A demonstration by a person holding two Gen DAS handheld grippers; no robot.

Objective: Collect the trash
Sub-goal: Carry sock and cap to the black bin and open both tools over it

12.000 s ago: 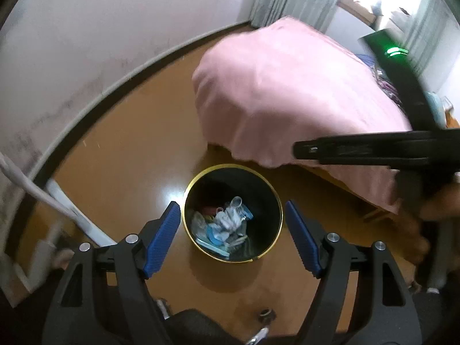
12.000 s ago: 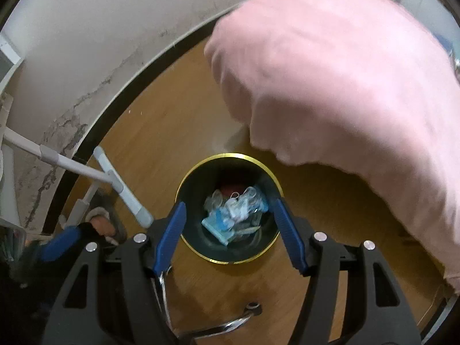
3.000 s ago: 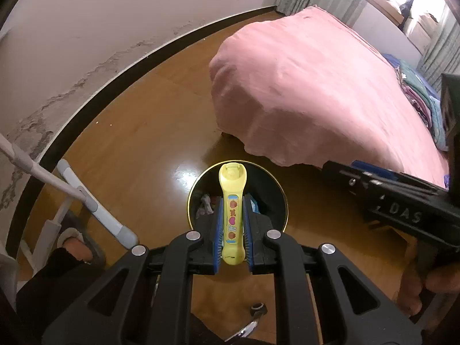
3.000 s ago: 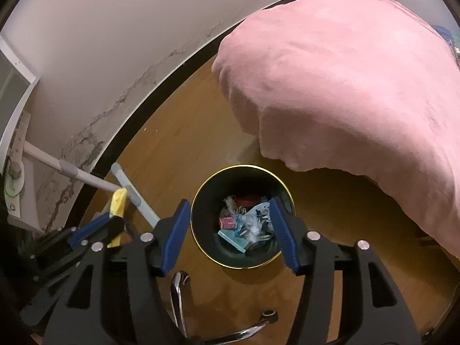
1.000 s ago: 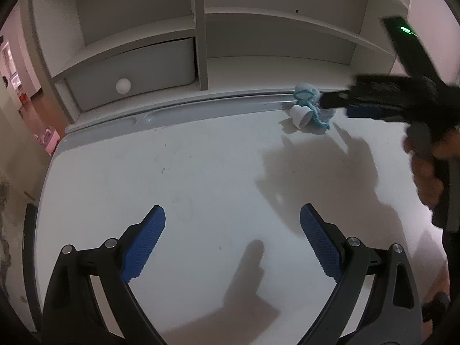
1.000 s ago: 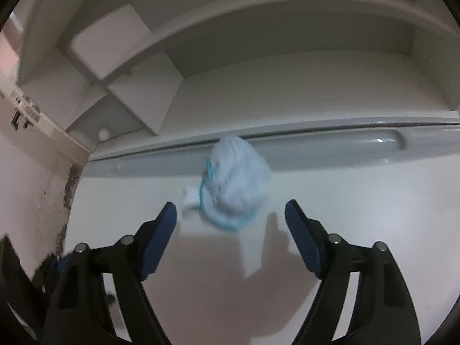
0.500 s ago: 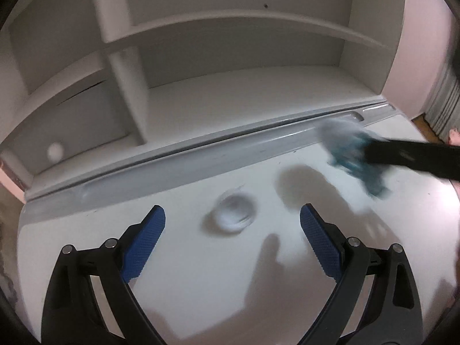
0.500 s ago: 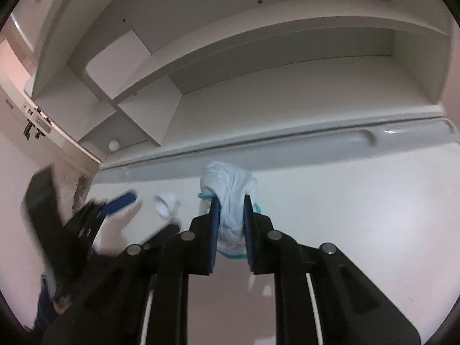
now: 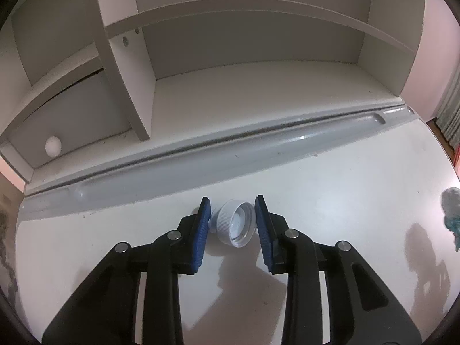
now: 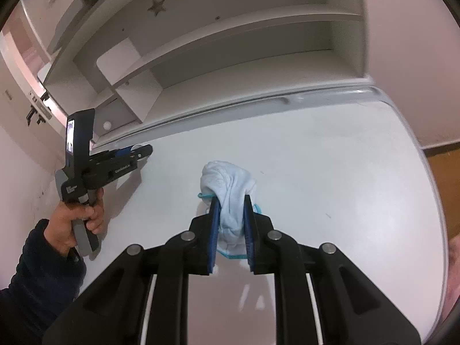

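Observation:
A white screw cap (image 9: 235,223) lies on the white desk top (image 9: 330,195), open side towards me. My left gripper (image 9: 233,221) has its blue pads on both sides of the cap and is shut on it. My right gripper (image 10: 230,215) is shut on a crumpled white face mask with teal straps (image 10: 230,192) and holds it above the desk. The mask also shows at the right edge of the left wrist view (image 9: 452,210). The left gripper shows in the right wrist view (image 10: 135,152) at the desk's far left.
White shelves (image 9: 258,86) rise behind the desk, with a grey groove (image 9: 230,155) along their foot. A drawer with a round knob (image 9: 53,146) sits at the left. Wooden floor (image 10: 445,166) lies beyond the desk's right edge.
My left gripper moved in on the white cap and shut on it. My right gripper lifted the mask and pulled back to the right.

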